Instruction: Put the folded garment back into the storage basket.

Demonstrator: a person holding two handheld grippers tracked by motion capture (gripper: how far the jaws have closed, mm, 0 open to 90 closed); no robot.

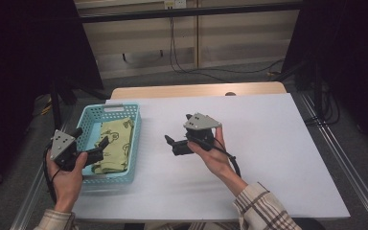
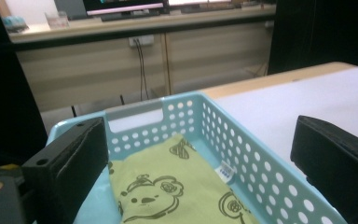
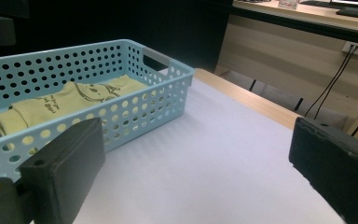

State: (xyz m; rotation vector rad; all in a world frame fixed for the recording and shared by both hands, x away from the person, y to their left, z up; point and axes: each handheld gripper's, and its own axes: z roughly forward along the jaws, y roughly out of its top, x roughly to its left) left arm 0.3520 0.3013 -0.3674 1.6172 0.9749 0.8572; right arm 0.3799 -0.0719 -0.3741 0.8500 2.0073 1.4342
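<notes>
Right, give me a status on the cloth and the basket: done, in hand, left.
Done: the folded yellow-green cloth already lies inside the light blue basket.
In hand: nothing. The left hand-held gripper hangs open above the cloth, and the right hand-held gripper is open over the white table, beside the basket.
Left: probably only drawing both back, if stowing the cloth was the aim.

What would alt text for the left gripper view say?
A folded yellow-green cloth printed with cartoon bears lies in a light blue perforated basket on a white table. The left hand-held gripper has its two black jaws wide apart above the basket, holding nothing.
</notes>
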